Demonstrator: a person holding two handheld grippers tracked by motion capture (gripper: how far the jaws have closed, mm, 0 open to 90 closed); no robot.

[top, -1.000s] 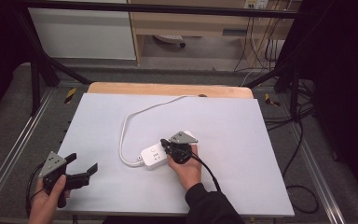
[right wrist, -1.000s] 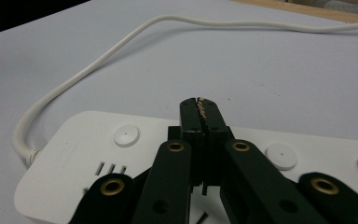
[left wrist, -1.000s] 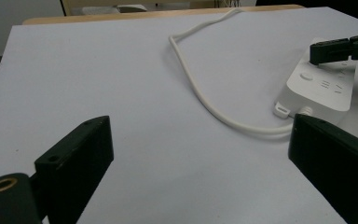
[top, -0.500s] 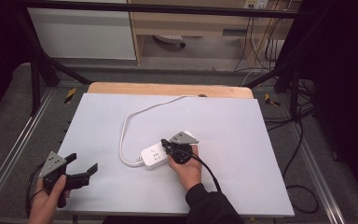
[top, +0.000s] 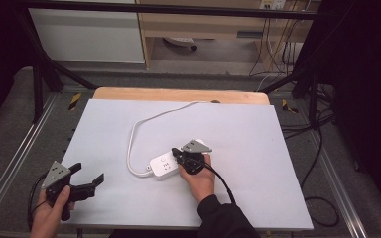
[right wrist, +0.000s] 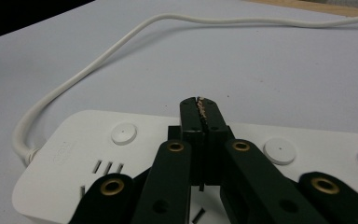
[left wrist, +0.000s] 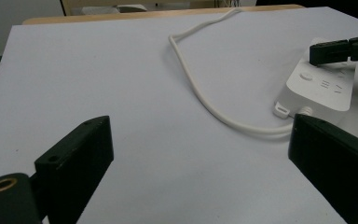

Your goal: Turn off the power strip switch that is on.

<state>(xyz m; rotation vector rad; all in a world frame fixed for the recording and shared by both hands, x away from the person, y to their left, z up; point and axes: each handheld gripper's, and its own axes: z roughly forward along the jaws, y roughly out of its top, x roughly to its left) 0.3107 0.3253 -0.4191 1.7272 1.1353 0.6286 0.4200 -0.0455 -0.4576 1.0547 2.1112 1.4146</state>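
Observation:
A white power strip (top: 161, 166) lies near the middle of the table, and its white cable (top: 131, 144) loops away to the far edge. My right gripper (top: 177, 157) is shut with nothing between its jaws. In the right gripper view its closed tips (right wrist: 200, 106) hang just over the strip's top (right wrist: 74, 154), between two round buttons (right wrist: 124, 133); whether they touch it I cannot tell. My left gripper (top: 87, 173) is held open at the table's front left, well apart from the strip. In the left gripper view the open jaws (left wrist: 200, 123) frame the cable (left wrist: 200, 88) and the strip's end (left wrist: 319, 88).
The white table top (top: 238, 124) has a wooden strip (top: 178, 94) along its far edge. Metal frame rails (top: 15, 163) run down both sides. Dark cables (top: 322, 148) trail on the floor at the right, with a cabinet (top: 87, 34) behind.

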